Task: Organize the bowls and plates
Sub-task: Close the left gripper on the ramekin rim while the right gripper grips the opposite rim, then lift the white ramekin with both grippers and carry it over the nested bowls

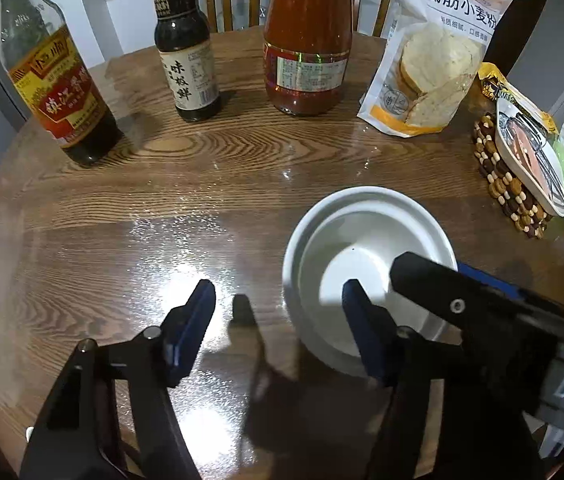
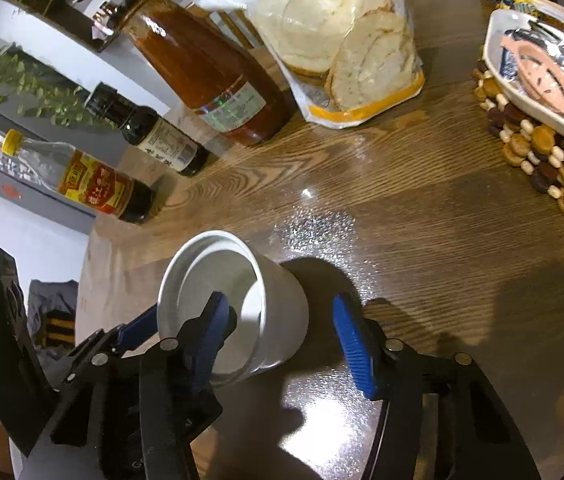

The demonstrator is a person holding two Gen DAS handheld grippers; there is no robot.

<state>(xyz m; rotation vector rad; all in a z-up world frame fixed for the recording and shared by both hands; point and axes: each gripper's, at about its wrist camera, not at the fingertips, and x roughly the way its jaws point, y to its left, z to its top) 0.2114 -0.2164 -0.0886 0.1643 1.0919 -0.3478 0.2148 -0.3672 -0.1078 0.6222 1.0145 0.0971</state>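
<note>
Two white bowls nested on the wooden table [image 1: 209, 184]

Left gripper [image 1: 279, 324] and right gripper [image 2: 277, 326] each straddle the outer bowl [image 1: 298, 240] wall, jaws part-open, gripping nothing; inner bowl [image 1: 358, 240] looks empty

My left camera sits just behind my left fingers [image 1: 282, 320] and looks steeply down and forward over the round wooden desk [image 1: 209, 184], close to its surface. My right camera rides behind my right fingers [image 2: 282, 324], also tilted down and close, but rolled, so the desk's far edge slants. Both views share the white bowl [image 1: 362, 240] [image 2: 282, 304], the row of bottles [image 1: 185, 40] [image 2: 161, 140], the flour bag [image 1: 434, 60] [image 2: 342, 40] and the beaded mat [image 1: 506, 188] [image 2: 542, 160].
</note>
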